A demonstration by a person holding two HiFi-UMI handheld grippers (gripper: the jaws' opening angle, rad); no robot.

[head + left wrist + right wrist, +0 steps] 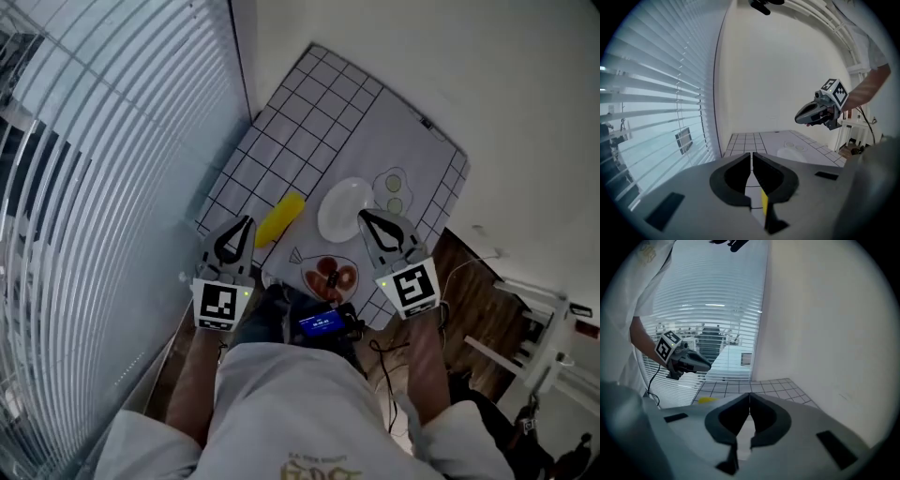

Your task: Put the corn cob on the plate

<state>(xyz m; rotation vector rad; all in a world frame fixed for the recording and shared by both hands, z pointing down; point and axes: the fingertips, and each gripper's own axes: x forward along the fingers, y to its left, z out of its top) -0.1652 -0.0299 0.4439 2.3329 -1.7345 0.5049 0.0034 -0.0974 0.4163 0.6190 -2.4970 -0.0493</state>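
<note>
A gridded table point(309, 122) sits mid-frame, with blinds point(94, 187) at left and a white wall point(506, 75) at upper right. The left hand-held gripper point(247, 223) and right hand-held gripper point(364, 217) are closed and empty.

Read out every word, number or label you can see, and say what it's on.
No text can be read for certain.
Print on the shirt: gold, cut off at the bottom edge and blurred, unreadable.
Writing on the blue screen: too small to read.
The cubes on the left gripper and right gripper: black square patterns, no letters.
</note>
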